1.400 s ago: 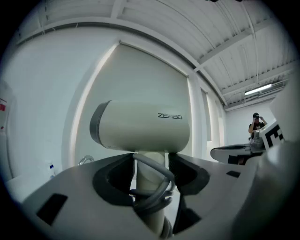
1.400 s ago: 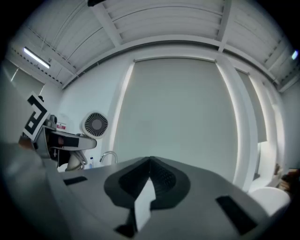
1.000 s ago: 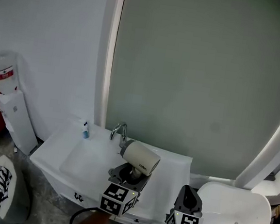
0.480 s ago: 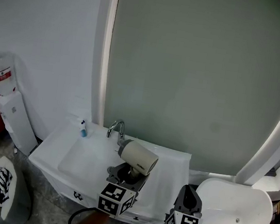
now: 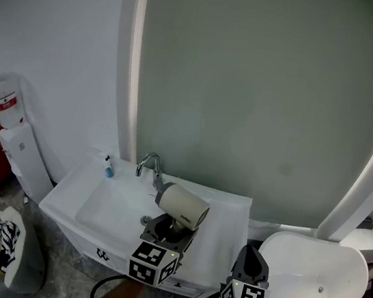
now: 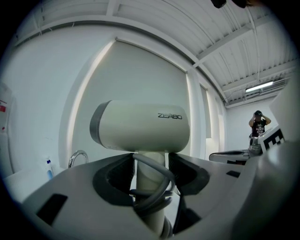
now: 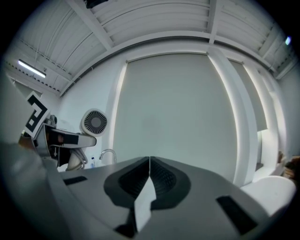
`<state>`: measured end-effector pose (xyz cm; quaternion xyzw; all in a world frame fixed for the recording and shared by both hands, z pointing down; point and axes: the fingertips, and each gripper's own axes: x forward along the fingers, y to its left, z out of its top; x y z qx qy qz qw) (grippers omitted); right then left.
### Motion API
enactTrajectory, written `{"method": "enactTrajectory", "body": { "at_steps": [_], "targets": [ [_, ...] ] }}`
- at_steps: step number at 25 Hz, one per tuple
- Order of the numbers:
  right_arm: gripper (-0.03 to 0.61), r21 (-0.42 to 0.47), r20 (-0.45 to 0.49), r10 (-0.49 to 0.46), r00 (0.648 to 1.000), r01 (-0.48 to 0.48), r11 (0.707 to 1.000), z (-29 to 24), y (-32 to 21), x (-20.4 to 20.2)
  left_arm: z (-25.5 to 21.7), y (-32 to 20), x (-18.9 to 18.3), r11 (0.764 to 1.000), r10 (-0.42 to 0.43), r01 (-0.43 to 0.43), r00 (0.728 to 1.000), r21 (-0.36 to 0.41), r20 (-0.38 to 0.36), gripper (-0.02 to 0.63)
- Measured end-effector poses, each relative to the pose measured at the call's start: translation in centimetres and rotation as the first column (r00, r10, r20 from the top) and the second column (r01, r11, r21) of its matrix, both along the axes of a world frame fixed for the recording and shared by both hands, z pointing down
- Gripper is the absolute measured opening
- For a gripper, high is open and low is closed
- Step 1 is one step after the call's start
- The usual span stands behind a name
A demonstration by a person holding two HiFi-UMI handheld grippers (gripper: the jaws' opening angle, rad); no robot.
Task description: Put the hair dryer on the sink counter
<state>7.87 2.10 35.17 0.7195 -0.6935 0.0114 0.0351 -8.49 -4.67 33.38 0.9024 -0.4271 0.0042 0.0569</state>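
The left gripper (image 5: 172, 227) is holding the hair dryer (image 5: 183, 207) near the faucet (image 5: 148, 165), fingers pinching its handle. The right gripper (image 5: 251, 257) is idling, fingers pressed together. Next move, as judged: lowering the dryer onto the worktop (image 5: 228, 217).

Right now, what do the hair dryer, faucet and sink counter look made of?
Hair dryer: likely moulded plastic, matt beige with a grey band; the shell looks even and dull. Faucet: probably chromed metal; a bright, silvery curve. Sink counter: glossy white, ceramic or resin; can't tell which.
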Motion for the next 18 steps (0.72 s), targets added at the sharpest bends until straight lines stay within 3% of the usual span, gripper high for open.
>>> {"method": "enactTrajectory", "body": {
  "at_steps": [10, 18],
  "targets": [
    [0.021, 0.003, 0.029, -0.004, 1.000, 0.004, 1.000, 0.4, 0.3, 3.3, -0.3, 0.4, 3.1, 1.000, -0.004, 0.003, 1.000, 0.017, 0.021, 0.232],
    [0.021, -0.021, 0.023, 0.014, 1.000, -0.014, 1.000, 1.5, -1.9, 4.4, 0.5, -2.3, 4.5, 1.000, 0.025, -0.025, 0.999, 0.008, 0.023, 0.232]
  ]
}}
